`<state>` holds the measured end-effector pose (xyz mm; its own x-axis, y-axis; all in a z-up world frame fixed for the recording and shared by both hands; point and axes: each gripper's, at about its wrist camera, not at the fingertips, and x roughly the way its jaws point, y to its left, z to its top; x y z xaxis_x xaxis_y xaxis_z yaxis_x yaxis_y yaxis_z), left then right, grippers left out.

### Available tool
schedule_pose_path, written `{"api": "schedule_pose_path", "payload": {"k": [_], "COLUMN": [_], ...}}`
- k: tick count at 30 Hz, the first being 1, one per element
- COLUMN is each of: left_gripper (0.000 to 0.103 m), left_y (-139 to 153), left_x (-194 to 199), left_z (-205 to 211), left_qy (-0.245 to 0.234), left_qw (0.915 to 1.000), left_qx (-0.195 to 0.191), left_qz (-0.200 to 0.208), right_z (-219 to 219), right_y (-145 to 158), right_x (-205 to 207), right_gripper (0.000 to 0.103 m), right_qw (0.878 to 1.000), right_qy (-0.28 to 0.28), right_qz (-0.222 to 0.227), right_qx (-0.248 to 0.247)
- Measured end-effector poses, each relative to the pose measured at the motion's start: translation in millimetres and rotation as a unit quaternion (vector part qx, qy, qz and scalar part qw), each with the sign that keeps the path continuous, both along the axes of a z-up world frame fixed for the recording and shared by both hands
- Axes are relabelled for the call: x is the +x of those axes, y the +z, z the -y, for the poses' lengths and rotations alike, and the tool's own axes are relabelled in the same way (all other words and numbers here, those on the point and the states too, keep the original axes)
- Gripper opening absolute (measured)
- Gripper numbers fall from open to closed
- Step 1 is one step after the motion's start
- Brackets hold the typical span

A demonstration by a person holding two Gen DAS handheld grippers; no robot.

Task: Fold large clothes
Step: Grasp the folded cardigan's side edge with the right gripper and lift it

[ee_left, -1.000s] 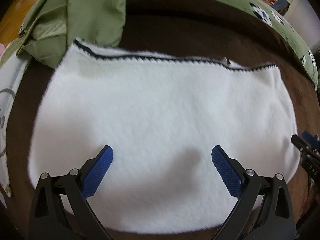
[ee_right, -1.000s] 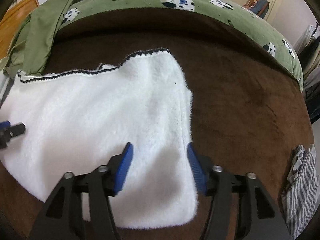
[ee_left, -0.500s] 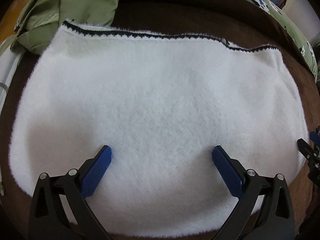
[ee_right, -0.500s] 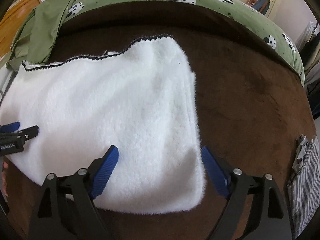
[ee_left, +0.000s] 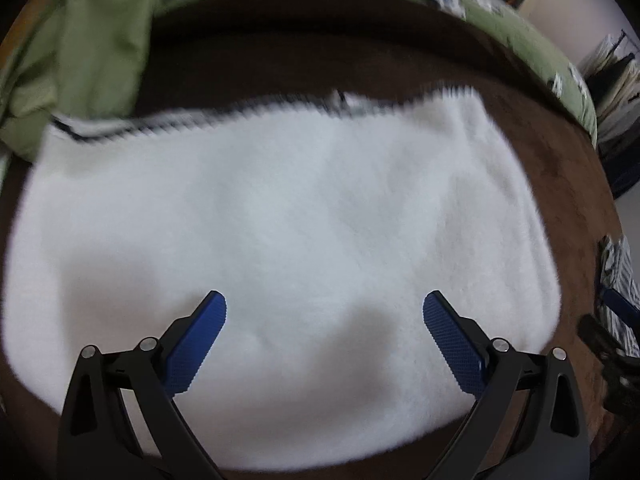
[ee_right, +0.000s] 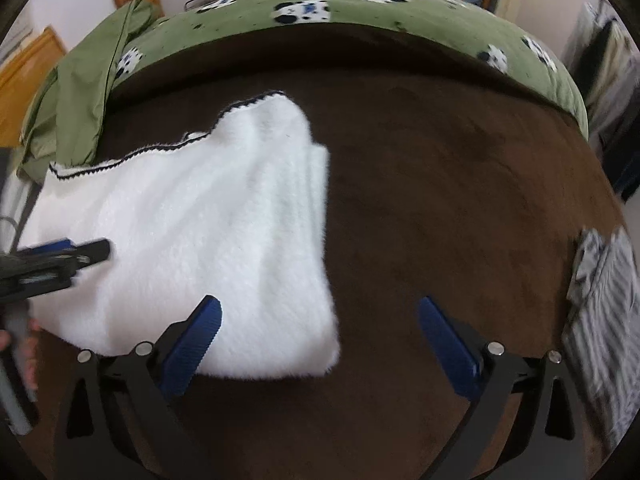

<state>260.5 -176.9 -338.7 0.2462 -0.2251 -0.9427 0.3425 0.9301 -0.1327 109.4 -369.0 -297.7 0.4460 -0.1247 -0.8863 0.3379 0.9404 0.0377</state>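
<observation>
A white fluffy garment point(ee_left: 288, 232) with a dark scalloped trim along its far edge lies folded flat on a brown bed cover point(ee_left: 552, 168). It also shows in the right wrist view point(ee_right: 208, 232). My left gripper point(ee_left: 324, 320) is open and empty, hovering over the garment's near half. My right gripper point(ee_right: 318, 322) is open and empty above the garment's near right corner, one finger over the cloth and the other over the brown cover point(ee_right: 460, 208). The left gripper's tip shows at the left edge of the right wrist view point(ee_right: 80, 252).
A green garment point(ee_right: 76, 92) is heaped at the far left. A green spotted quilt point(ee_right: 360, 8) runs along the far edge. A striped grey cloth point(ee_right: 600, 296) lies at the right edge. A wooden cabinet point(ee_right: 24, 68) stands far left.
My right gripper opened wider and pulled back to the right, off the garment's edge. My left gripper drew back and turned right; the garment stays flat.
</observation>
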Motion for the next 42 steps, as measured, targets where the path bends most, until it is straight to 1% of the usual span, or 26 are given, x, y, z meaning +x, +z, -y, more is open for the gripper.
{"api": "schedule_pose_path", "payload": {"k": [1,2,4,7,8,11,15,19,23,24,25,27,29,30,31,32,34,37,40,42], "left_gripper": [0.097,0.097,0.098,0.098,0.098,0.098,0.098,0.098,0.098,0.098,0.098,0.098,0.098,0.098,0.098,0.098,0.098,0.098,0.098,0.098], "left_y": [-5,-13,-18,-22,-23,-25,-27,-28,-28,-28,-28,-30,-30,-30,-27,-31,-31,-29,-28,-26], "left_x": [-7,-10,-14,-13,-13,-14,-16,-21,-25,-22,-22,-20,-20,-20,-23,-26,-29,-31,-32,-32], "left_z": [3,8,9,6,4,3,4,3,3,3,3,6,7,8,1,6,5,6,7,8], "left_qy": [-0.002,-0.009,-0.014,-0.009,-0.008,-0.014,-0.018,-0.022,-0.027,-0.027,-0.028,-0.028,-0.028,-0.028,-0.028,-0.029,-0.031,-0.033,-0.033,-0.032], "left_qw": [0.9999,0.9996,0.9992,0.9996,0.9997,0.9995,0.9992,0.9989,0.9985,0.9985,0.9984,0.9984,0.9983,0.9983,0.9982,0.9981,0.9978,0.9977,0.9978,0.9978], "left_qx": [0.010,0.026,0.035,0.020,0.015,0.015,0.013,0.015,0.014,0.014,0.014,0.015,0.016,0.016,0.016,0.017,0.016,0.019,0.024,0.027], "left_qz": [-0.001,0.007,0.017,0.018,0.018,0.024,0.033,0.040,0.046,0.046,0.047,0.047,0.048,0.049,0.050,0.052,0.056,0.056,0.053,0.052], "right_z": [3,6,10,11,10,8,4,3,0,-1,-4,-9,-12,-11,-10,-12,-17,-18,-23,-24], "right_y": [-4,-11,-22,-42,-46,-63,-74,-93,-94,-93,-91,-89,-87,-87,-86,-84,-81,-78,-68,-60], "right_x": [-3,-8,-11,-12,-12,-6,4,12,14,15,15,17,19,19,20,20,21,20,16,12], "right_gripper": [0.097,0.097,0.097,0.097,0.097,0.097,0.097,0.098,0.098,0.092,0.089,0.067,0.061,0.050,0.043,0.033,0.028,0.025,0.023,0.021], "right_qw": [1.000,1.000,0.998,0.996,0.995,0.993,0.991,0.989,0.991,0.991,0.992,0.990,0.990,0.989,0.987,0.986,0.988,0.988,0.991,0.992], "right_qy": [-0.005,-0.010,-0.014,-0.017,-0.019,-0.022,-0.016,-0.011,-0.005,-0.005,0.000,0.013,0.014,0.016,0.019,0.024,0.033,0.032,0.040,0.042], "right_qz": [0.000,0.000,0.000,-0.006,-0.006,-0.002,0.008,0.001,0.000,0.001,0.002,0.001,-0.004,-0.004,-0.002,0.000,-0.002,0.002,0.009,0.017], "right_qx": [0.010,0.028,0.056,0.090,0.095,0.118,0.135,0.149,0.136,0.133,0.130,0.138,0.141,0.149,0.162,0.167,0.150,0.151,0.126,0.120]}}
